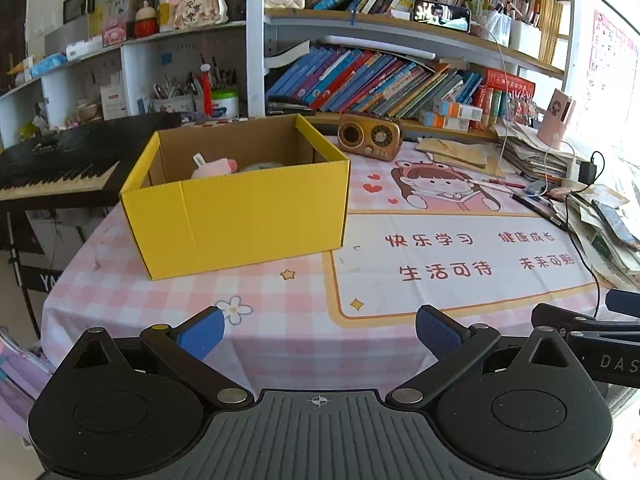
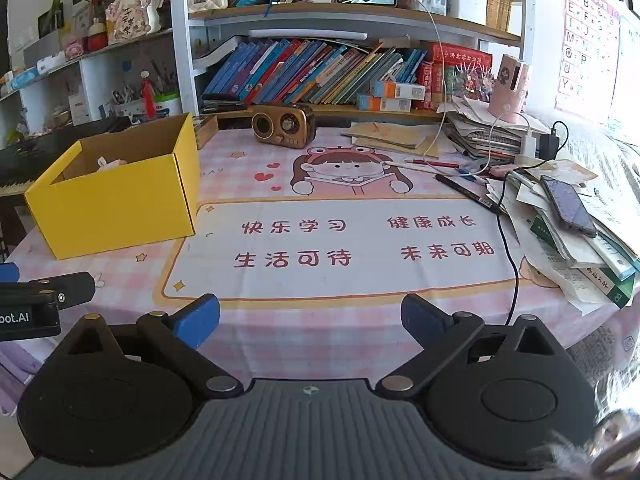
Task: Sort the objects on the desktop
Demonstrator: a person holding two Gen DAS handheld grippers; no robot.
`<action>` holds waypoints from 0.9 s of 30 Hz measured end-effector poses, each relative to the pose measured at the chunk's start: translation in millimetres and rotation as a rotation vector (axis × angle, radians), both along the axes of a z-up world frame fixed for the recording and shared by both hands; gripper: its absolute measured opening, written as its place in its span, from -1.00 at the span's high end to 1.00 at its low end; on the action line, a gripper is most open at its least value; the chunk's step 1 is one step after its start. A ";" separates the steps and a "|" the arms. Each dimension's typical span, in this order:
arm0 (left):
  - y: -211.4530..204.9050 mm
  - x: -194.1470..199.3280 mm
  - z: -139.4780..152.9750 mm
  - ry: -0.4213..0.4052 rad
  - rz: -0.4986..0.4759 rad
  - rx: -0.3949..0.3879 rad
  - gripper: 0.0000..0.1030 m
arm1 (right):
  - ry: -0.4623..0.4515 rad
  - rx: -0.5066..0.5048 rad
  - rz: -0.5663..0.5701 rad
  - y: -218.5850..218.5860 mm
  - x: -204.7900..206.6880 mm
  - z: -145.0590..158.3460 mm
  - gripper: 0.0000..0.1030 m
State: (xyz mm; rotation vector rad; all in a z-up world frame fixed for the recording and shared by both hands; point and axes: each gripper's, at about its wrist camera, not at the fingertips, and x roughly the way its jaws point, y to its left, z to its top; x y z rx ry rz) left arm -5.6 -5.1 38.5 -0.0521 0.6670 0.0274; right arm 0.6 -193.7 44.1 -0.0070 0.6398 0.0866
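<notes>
A yellow cardboard box (image 1: 236, 208) stands open on the pink checked tablecloth (image 1: 280, 320); it also shows at the left of the right wrist view (image 2: 116, 204). A pink plush toy (image 1: 214, 168) and a pale round thing lie inside it. My left gripper (image 1: 320, 332) is open and empty, low at the table's near edge in front of the box. My right gripper (image 2: 310, 320) is open and empty beside it, to the right. A black pen (image 2: 466, 193), a red pencil (image 2: 434, 163) and a phone (image 2: 568, 204) lie at the right.
A brown retro radio (image 1: 370, 136) stands behind the box. Stacks of papers and books (image 2: 580, 248) with cables crowd the right side. Bookshelves (image 2: 320, 72) run along the back. A keyboard piano (image 1: 52, 176) stands left of the table.
</notes>
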 end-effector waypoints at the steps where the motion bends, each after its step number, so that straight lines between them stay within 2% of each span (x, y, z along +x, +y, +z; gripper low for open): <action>1: 0.3 -0.3 -0.4 0.002 0.000 -0.005 -1.00 | 0.002 0.000 0.003 0.2 0.0 -0.2 -0.92; 6: 1.4 -1.6 -2.7 0.021 -0.004 -0.026 -1.00 | 0.009 0.002 0.007 1.2 -1.3 -1.3 -0.92; 27: 0.3 -0.1 -5.6 0.042 0.000 -0.016 -1.00 | 0.032 0.000 0.011 3.3 0.5 -5.0 -0.94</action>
